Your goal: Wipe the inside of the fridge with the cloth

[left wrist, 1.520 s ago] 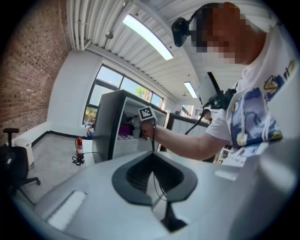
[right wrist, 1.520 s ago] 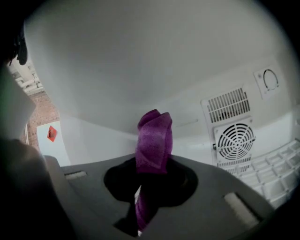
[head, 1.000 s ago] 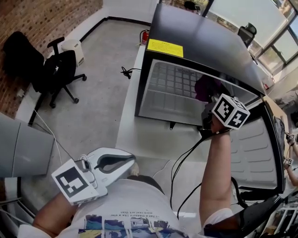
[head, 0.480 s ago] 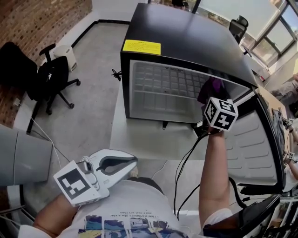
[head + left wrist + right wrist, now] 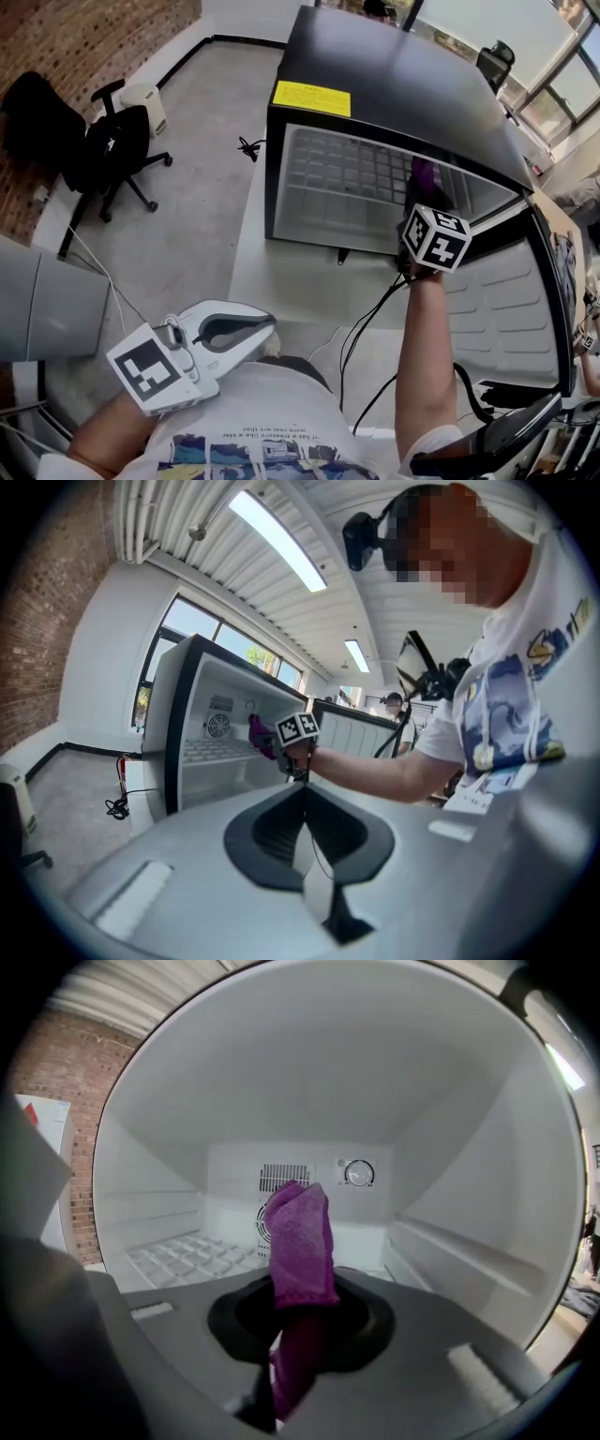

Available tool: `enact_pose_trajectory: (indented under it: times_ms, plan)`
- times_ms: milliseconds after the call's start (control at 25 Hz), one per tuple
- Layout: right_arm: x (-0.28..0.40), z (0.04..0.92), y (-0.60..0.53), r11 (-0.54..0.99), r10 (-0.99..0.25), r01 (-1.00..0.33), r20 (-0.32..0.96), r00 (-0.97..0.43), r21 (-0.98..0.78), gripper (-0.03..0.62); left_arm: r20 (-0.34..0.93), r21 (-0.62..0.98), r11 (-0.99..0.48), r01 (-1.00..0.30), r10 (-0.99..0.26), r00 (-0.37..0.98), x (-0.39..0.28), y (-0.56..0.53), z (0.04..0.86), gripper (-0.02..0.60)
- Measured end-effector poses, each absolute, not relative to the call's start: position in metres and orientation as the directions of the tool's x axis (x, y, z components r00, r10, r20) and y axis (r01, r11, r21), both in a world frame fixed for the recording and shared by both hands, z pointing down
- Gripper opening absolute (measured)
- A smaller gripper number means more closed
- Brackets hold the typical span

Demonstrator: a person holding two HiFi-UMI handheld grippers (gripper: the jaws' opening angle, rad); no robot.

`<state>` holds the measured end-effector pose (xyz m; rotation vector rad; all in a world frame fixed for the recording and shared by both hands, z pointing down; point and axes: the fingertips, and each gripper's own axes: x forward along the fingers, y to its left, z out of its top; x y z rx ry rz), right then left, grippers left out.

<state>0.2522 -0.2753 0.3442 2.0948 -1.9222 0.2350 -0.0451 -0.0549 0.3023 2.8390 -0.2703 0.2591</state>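
- The fridge point(image 5: 398, 84) is a black box on a white base point(image 5: 272, 277). Its door point(image 5: 511, 300) is swung wide open to the right.
- Inside, the walls are white. In the right gripper view a white grid shelf point(image 5: 187, 1255) lies low on the left side, and a ledge point(image 5: 459, 1252) runs along the right wall.
- On the back wall sit one slotted vent point(image 5: 283, 1177) and one round dial point(image 5: 358, 1173), side by side.
- The cloth point(image 5: 300, 1237) is purple and is the only loose thing in the fridge. It stands up out of the right gripper point(image 5: 298, 1309), whose jaws are clamped on its lower end.
- In the head view the right gripper point(image 5: 420, 199) reaches into the right part of the opening, with the cloth point(image 5: 424, 173) just past the front edge. Whether the cloth touches a wall cannot be told.
- The left gripper point(image 5: 269, 326) hangs low by the person's body, well apart from the fridge. In its own view its jaws point(image 5: 306, 799) are pressed together with nothing between them.
- Counts: one fridge, one cloth, two grippers, one shelf, one vent, one dial.
- One yellow label point(image 5: 311, 97) is stuck on the fridge top near the front left corner.
- One wheeled black chair point(image 5: 127, 141) stands on the grey floor to the left.
- One red extinguisher point(image 5: 124, 772) stands beside the fridge in the left gripper view.
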Motion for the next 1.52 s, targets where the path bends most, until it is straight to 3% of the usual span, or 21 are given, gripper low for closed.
enact_pose_trajectory:
  times_ms: [760,1520]
  plan:
    - [0.128,0.350,-0.300,0.114,-0.944,-0.992,0.317,-0.090,0.058,0.054,0.208,0.267,-0.923,-0.277,-0.226,0.952,-0.097,-0.050,0.309,0.005]
    - [0.027,0.351,-0.302,0.291,-0.916,-0.951,0.256,-0.310,-0.109,0.054,0.225,0.261,-0.888,-0.380,-0.327,0.918,-0.152,-0.029,0.312,0.004]
